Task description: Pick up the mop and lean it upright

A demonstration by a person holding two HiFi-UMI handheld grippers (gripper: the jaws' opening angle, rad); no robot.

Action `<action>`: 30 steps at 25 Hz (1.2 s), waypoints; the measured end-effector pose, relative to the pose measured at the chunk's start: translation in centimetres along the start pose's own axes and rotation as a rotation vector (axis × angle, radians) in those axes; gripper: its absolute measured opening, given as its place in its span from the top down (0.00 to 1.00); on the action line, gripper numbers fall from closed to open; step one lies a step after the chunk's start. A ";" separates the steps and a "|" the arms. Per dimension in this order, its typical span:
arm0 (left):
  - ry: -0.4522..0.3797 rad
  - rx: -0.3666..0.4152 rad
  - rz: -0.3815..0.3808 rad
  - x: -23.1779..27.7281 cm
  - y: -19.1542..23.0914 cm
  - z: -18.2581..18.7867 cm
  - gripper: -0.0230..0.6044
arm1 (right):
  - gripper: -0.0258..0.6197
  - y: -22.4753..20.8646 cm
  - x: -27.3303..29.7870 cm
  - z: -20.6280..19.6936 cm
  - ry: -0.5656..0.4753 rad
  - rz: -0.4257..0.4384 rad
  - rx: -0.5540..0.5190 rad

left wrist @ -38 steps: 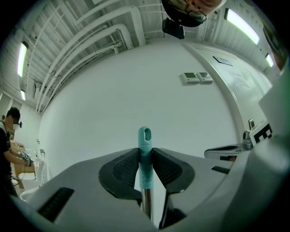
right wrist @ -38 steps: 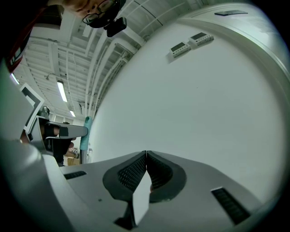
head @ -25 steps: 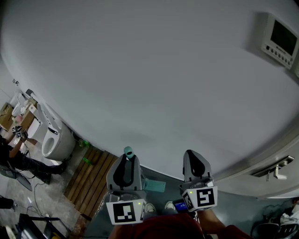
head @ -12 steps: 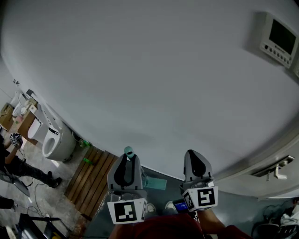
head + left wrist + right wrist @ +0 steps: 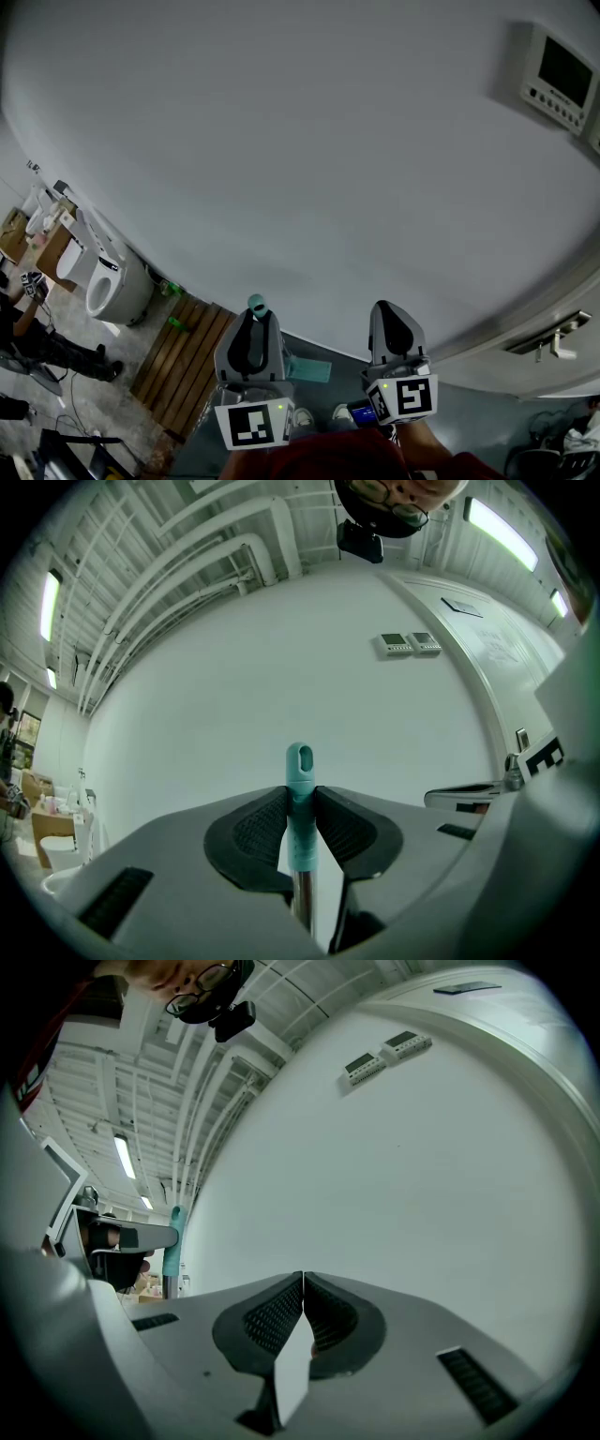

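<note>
White wall (image 5: 281, 141) behind mop (image 5: 257, 306), toilet (image 5: 108, 286), boards (image 5: 183, 361) left

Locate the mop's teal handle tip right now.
The teal handle tip is clamped between the left gripper's pads, low and left of centre in the head view, upright before the white wall.

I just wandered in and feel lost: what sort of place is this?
Probably an industrial hall set up as a mock bathroom: toilets stand in the open beside a wooden slatted platform, under bare ceiling pipes.
</note>
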State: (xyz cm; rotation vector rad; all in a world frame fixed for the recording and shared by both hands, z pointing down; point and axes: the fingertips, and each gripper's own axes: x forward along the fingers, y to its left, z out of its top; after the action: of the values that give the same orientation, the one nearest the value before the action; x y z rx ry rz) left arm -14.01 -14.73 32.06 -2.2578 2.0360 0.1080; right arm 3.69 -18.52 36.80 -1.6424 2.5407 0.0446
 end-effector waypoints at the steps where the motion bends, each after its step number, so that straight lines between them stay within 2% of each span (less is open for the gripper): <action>1: -0.002 0.009 0.003 0.0 0.1 0.0 0.79 | 0.93 0.0 0.0 0.0 0.001 0.000 0.001; 6: 0.002 -0.010 0.002 -0.3 0.2 0.1 0.79 | 0.93 0.2 0.0 0.0 0.000 0.000 0.004; 15: 0.008 0.025 0.000 -0.7 0.4 -0.4 0.79 | 0.93 0.5 -0.1 -0.2 0.005 0.003 0.005; 19: 0.011 -0.006 -0.003 -0.5 -0.2 -0.6 0.79 | 0.93 0.1 -0.2 -0.2 0.006 0.002 0.005; 30: 0.023 -0.017 -0.020 -0.8 -0.9 -1.3 0.79 | 0.93 0.1 -0.3 -0.1 0.003 0.004 -0.003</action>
State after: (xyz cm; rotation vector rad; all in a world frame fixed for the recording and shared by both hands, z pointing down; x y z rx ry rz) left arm -13.25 -14.02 33.43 -2.2993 2.0308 0.0992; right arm 3.74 -18.21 36.90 -1.6397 2.5475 0.0461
